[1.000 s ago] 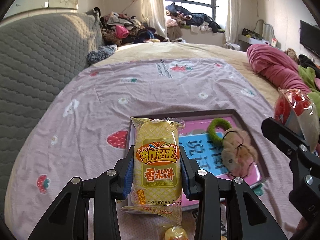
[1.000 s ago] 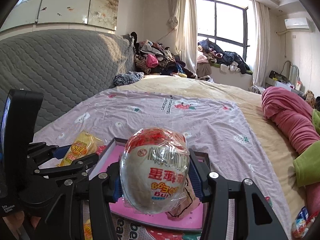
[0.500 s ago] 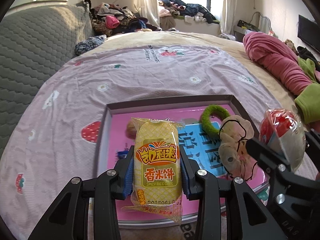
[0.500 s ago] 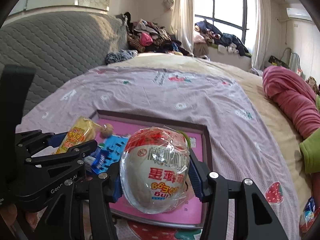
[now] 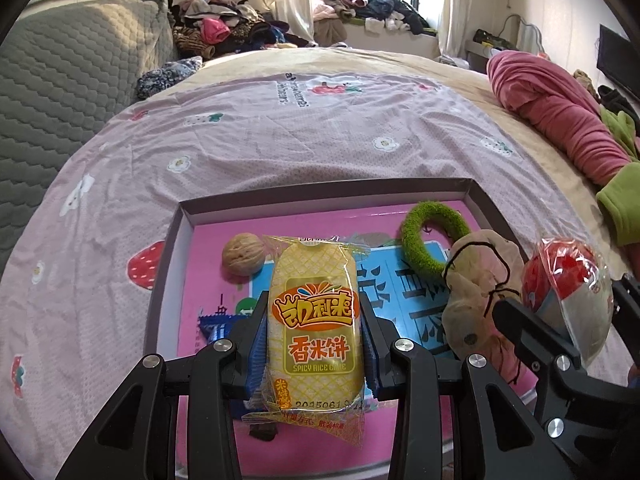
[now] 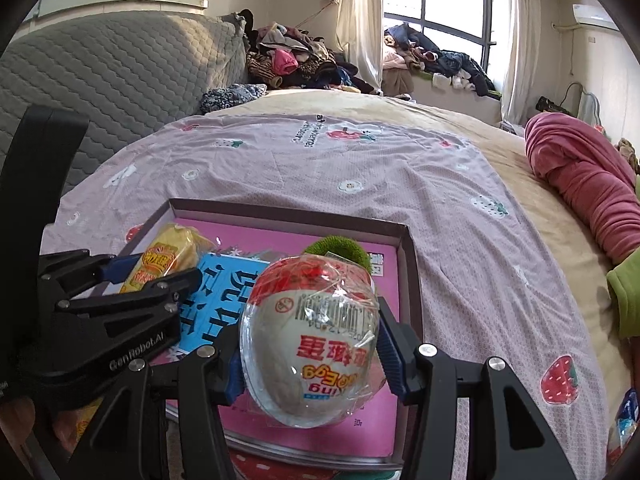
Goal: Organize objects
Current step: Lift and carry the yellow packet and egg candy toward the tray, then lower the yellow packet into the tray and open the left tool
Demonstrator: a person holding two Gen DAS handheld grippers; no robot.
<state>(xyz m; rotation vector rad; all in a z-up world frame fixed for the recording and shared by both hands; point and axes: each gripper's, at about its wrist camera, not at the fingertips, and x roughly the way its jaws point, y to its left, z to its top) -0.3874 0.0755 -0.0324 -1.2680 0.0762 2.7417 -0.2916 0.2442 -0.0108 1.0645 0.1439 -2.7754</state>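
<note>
The rice cake packet (image 5: 316, 332) covers the tray (image 5: 320, 194) floor behind it, and a dark object under its lower edge is too hidden to name. A blue wrapper (image 5: 212, 325) at the left gripper's (image 5: 314, 340) left finger shows only 1 corner. The beige scrunchie (image 5: 476, 276) overlaps part of the green ring (image 5: 416, 248); in the right wrist view that ring (image 6: 340, 249) is mostly behind the wrapped egg (image 6: 312, 344) (only its top arc shows). The egg also blocks the tray's printed text. At the lower right edge a blue packet (image 6: 626, 420) is cut off. The window-side clothes pile (image 6: 436, 60) is too small to sort.
</note>
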